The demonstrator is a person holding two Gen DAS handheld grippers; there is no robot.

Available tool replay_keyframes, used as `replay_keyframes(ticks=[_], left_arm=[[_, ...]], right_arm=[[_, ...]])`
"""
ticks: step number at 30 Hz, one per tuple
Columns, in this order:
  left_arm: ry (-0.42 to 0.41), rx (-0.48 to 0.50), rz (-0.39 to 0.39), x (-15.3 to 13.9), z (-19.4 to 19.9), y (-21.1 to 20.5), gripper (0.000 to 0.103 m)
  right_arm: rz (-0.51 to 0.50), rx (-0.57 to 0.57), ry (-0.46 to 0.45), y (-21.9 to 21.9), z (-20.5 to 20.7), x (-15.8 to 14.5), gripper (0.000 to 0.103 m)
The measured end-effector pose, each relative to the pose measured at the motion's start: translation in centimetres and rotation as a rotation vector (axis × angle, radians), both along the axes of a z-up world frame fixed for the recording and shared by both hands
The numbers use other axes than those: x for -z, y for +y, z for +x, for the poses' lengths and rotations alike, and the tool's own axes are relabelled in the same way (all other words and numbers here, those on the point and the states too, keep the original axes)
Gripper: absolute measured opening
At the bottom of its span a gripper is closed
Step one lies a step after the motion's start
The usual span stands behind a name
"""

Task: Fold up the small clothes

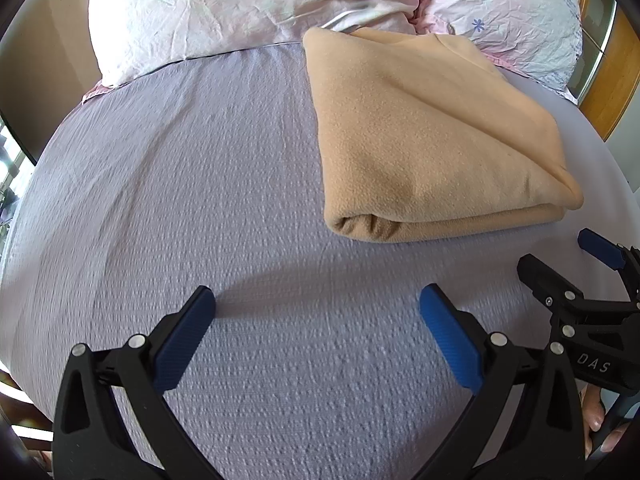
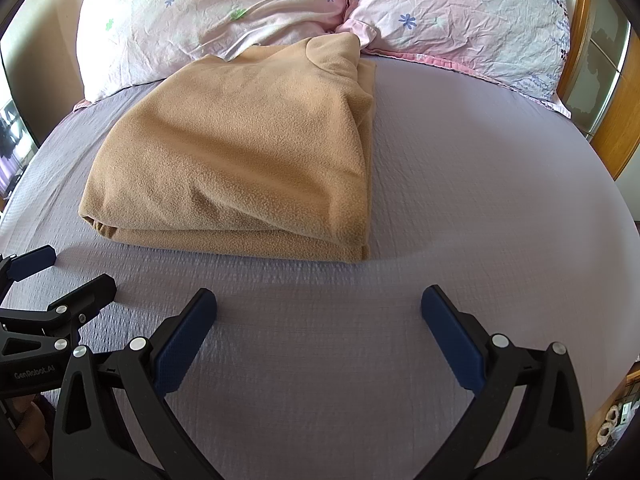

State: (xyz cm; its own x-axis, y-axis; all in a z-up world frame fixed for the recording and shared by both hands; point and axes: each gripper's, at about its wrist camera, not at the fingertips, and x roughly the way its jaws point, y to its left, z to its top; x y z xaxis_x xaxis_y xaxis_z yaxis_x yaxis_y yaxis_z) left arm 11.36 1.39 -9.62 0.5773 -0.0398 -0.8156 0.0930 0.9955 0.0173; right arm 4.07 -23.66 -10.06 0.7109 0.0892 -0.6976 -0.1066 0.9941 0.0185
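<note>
A tan fleece garment (image 1: 432, 136) lies folded into a thick rectangle on the lilac bed sheet (image 1: 200, 200), its far end by the pillows. It also shows in the right wrist view (image 2: 248, 152). My left gripper (image 1: 316, 300) is open and empty, low over the sheet, short of the garment's near left corner. My right gripper (image 2: 318, 300) is open and empty, short of the garment's near right corner. Each gripper shows at the edge of the other's view, the right one (image 1: 560, 256) and the left one (image 2: 76, 272), both open.
Two pink floral pillows (image 2: 208, 12) (image 2: 460, 20) lie at the head of the bed. A wooden headboard frame (image 2: 608, 128) runs along the right. The sheet (image 2: 480, 200) stretches right of the garment.
</note>
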Motion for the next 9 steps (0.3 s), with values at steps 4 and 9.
replay_keyframes(ticks=[4,9], left_arm=[[-0.002,-0.001,0.001,0.04,-0.08,-0.1,0.101],[-0.007,-0.003,0.001,0.1,-0.17,-0.15,0.101]], right_arm=[[0.001,0.001,-0.001,0.01,-0.01,-0.01,0.102],[0.0,0.001,-0.001,0.04,-0.03,0.03,0.102]])
